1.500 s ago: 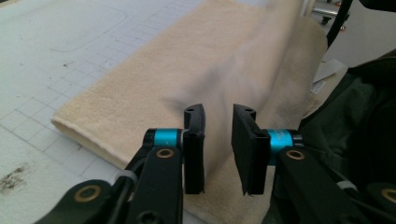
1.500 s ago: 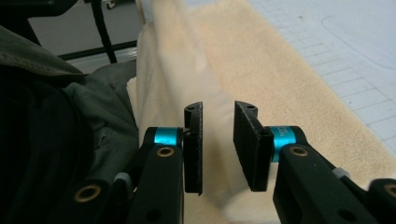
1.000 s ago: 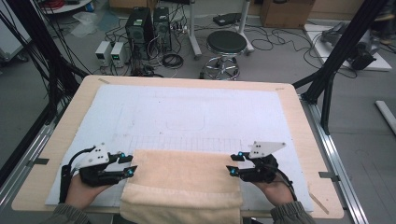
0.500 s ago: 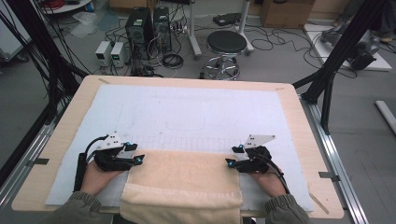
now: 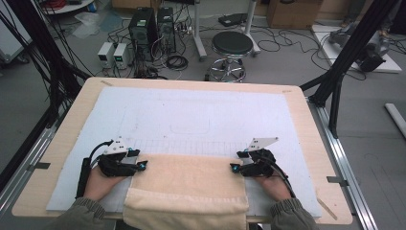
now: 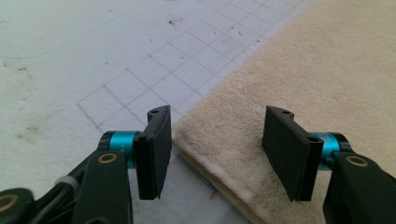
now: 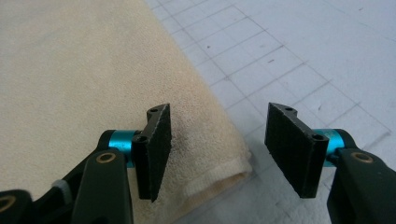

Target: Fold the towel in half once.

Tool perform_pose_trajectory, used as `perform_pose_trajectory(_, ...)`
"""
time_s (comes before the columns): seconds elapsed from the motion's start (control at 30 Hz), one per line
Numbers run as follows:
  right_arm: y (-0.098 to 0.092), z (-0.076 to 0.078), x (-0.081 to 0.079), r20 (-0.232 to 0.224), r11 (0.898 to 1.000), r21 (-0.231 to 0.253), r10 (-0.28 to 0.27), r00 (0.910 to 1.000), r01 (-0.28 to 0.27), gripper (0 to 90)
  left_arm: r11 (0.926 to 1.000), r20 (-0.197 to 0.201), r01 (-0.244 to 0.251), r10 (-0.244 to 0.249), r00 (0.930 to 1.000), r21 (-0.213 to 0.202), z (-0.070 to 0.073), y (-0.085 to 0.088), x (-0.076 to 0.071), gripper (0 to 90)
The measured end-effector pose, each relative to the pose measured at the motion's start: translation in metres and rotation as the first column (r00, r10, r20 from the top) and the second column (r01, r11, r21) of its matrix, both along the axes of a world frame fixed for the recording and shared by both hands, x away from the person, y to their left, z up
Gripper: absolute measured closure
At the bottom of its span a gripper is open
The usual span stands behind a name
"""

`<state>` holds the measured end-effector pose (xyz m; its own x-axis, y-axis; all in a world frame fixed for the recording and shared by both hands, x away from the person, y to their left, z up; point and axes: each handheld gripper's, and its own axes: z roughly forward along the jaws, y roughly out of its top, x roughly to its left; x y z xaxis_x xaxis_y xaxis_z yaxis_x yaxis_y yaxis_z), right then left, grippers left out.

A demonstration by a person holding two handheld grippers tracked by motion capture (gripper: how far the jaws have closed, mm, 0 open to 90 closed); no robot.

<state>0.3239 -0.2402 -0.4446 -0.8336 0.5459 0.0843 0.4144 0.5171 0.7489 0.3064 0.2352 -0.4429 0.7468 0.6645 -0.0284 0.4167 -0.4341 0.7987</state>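
A folded beige towel (image 5: 189,184) lies on the white mat at the table's near edge, its front hanging over. My left gripper (image 5: 142,165) sits low at the towel's far left corner. In the left gripper view the left gripper (image 6: 217,149) is open, its jaws having just been opening, and the towel (image 6: 303,70) has its hemmed edge in the gap with neither pad touching it. My right gripper (image 5: 233,167) sits at the far right corner. The right gripper (image 7: 217,149) is likewise open after opening, with the corner of the towel (image 7: 84,70) untouched between its pads.
The white gridded mat (image 5: 191,120) covers most of the wooden table (image 5: 306,124). Black frame posts (image 5: 335,86) stand at both sides. A stool (image 5: 232,45) and computer boxes (image 5: 148,24) are on the floor beyond the far edge.
Both hands have moved a little away from the near edge and sunk lower at the towel's far corners. The left one also moved inward. The towel lies as before.
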Motion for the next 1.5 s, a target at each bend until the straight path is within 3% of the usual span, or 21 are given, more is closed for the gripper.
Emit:
perform_pose_trajectory(0.27,0.002,-0.001,0.0,-0.007,1.0,0.004,0.013,0.9999,-0.013,42.2,0.9999,-0.027,-0.01,0.01,0.9996,-0.003,-0.003,0.0,0.003,38.8)
perform_pose_trajectory(0.43,0.001,-0.001,0.0,-0.006,1.0,0.0,0.018,0.9998,-0.018,43.2,0.9993,-0.015,-0.036,0.035,0.9993,-0.01,-0.002,0.002,0.005,35.2)
perform_pose_trajectory(0.57,0.0,-0.001,0.001,-0.016,1.0,0.002,0.015,0.9998,-0.015,43.4,0.9995,-0.04,-0.03,0.029,0.9988,-0.013,-0.004,0.002,0.008,35.4)
perform_pose_trajectory(0.67,-0.001,-0.001,0.002,-0.015,1.0,0.002,0.011,0.9998,-0.011,46.4,0.9993,-0.055,-0.021,0.019,0.9983,-0.031,-0.004,0.003,0.008,42.3)
perform_pose_trajectory(0.8,-0.002,-0.001,0.002,-0.03,1.0,0.013,0.01,0.9995,-0.009,59.5,0.9989,-0.068,-0.014,0.011,0.9976,-0.046,-0.004,0.003,0.007,53.5)
perform_pose_trajectory(0.93,0.0,0.0,0.001,-0.052,0.998,0.03,0.059,0.9969,-0.058,77.4,0.9966,-0.097,0.035,-0.043,0.9944,-0.075,-0.004,0.002,0.007,75.4)
perform_pose_trajectory(1.03,0.001,0.001,0.002,-0.07,0.997,0.033,0.067,0.9953,-0.065,80.5,0.9961,-0.089,0.056,-0.062,0.9941,-0.069,-0.003,0.001,0.008,80.4)
perform_pose_trajectory(1.1,0.001,0.004,0.006,-0.091,0.996,0.024,0.089,0.9919,-0.087,83.0,0.9976,-0.074,0.042,-0.046,0.9962,-0.055,0.0,0.001,0.011,81.7)
perform_pose_trajectory(1.17,0.004,0.009,0.012,-0.085,0.994,-0.006,0.104,0.9909,-0.105,83.9,0.9988,-0.059,0.024,-0.026,0.9979,-0.044,0.005,-0.002,0.02,82.0)
perform_pose_trajectory(1.27,0.008,0.02,0.025,-0.045,0.996,-0.049,0.067,0.9968,-0.069,84.4,0.9982,-0.041,-0.023,0.021,0.9989,-0.056,0.013,-0.004,0.036,82.2)
perform_pose_trajectory(1.33,0.008,0.028,0.038,-0.022,0.998,-0.045,0.043,0.9988,-0.044,84.4,0.9955,-0.027,-0.056,0.054,0.9982,-0.077,0.019,-0.005,0.048,82.2)
perform_pose_trajectory(1.5,0.004,0.046,0.077,0.028,0.999,-0.003,-0.046,0.9986,0.046,84.5,0.992,0.023,-0.102,0.104,0.9943,-0.075,0.048,-0.012,0.087,82.1)
